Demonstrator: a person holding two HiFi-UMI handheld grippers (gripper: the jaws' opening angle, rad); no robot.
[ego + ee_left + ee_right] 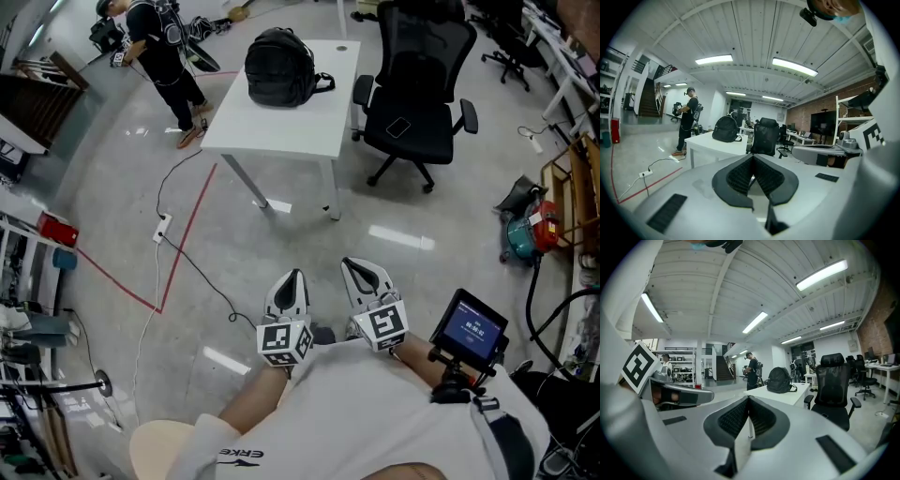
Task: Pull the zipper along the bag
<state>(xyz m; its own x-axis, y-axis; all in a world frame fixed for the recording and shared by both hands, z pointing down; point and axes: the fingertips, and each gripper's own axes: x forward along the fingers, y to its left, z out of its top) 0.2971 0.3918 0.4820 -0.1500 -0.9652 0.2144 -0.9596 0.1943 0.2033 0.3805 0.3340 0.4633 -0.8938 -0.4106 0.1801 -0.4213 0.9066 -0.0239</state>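
- Floor (112, 187): pale, glossy, reflecting the ceiling lights.
- White table (281, 117): stands well ahead of the wearer. Also seen in the left gripper view (717, 143).
- Office chair (417, 84): black mesh, just to the right of the table.
- Person (164, 56): in dark clothes, standing beyond the table's far left corner.
- Black backpack (278, 67): the task's bag. It sits upright on the far end of the table, well apart from both grippers, and shows in both gripper views (725, 129) (780, 379). Its zipper is too small to make out.
- Red tape line (187, 234): runs across the floor left of the table.
- Left gripper (292, 278): held close to the wearer's body and pointing toward the table. Its jaws are pressed together at the tips with nothing between them (753, 158).
- Right gripper (358, 269): just beside the left one. Its jaws are likewise closed and empty (748, 400).
- Small screen (472, 330): lit blue, mounted near the right arm.
- Power strip (162, 228): white, lying on the floor with a cable attached.
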